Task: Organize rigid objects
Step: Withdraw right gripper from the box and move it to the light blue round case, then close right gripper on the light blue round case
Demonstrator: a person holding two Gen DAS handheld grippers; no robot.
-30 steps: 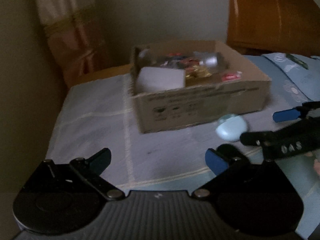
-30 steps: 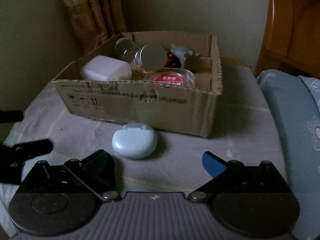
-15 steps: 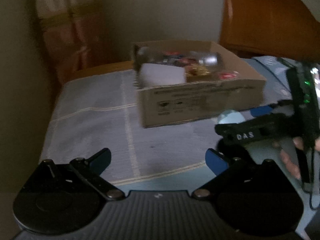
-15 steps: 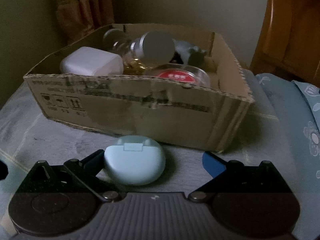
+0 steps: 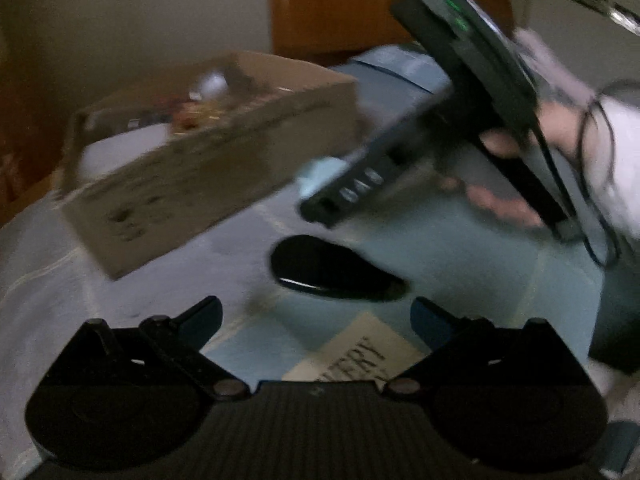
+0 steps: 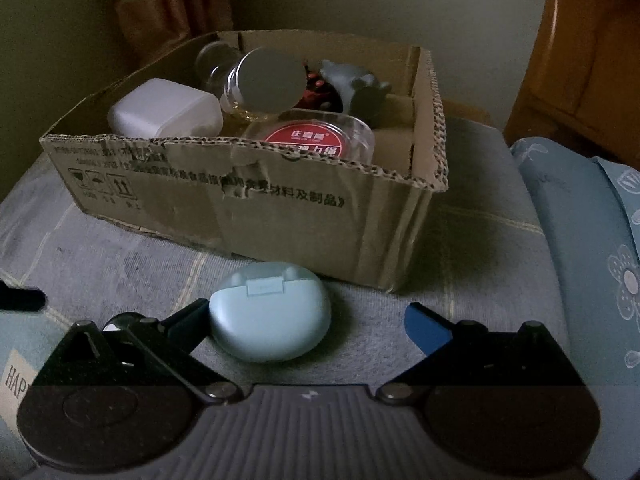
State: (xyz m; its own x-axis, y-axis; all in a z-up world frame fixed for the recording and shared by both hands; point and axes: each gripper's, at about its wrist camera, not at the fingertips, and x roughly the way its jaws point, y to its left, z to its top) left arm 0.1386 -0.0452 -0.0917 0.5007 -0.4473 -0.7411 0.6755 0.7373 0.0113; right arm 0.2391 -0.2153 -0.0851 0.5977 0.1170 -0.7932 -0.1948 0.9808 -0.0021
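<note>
A pale blue oval case (image 6: 270, 312) lies on the bedcover in front of a cardboard box (image 6: 280, 208). My right gripper (image 6: 306, 322) is open around the case, whose left side touches the left finger. The box holds a white case (image 6: 164, 110), a silver-lidded jar (image 6: 268, 80), a red-lidded tub (image 6: 308, 140) and a grey figure (image 6: 356, 88). My left gripper (image 5: 316, 314) is open and empty, just short of a flat black oval object (image 5: 332, 268). The left wrist view is blurred and shows the box (image 5: 192, 176) tilted and the right gripper's body (image 5: 400, 168) held by a hand.
A wooden headboard (image 6: 580, 60) stands at the back right, a curtain (image 6: 172, 4) at the back left. A blue flowered pillow (image 6: 592, 216) lies to the right. A printed card (image 5: 360, 354) lies on the cover between the left fingers. A dark object (image 5: 616, 320) sits at the right edge.
My left gripper has swung right and tilted; the black oval object and card came into view. My right gripper has shifted left, so the blue case lies more centrally between its fingers.
</note>
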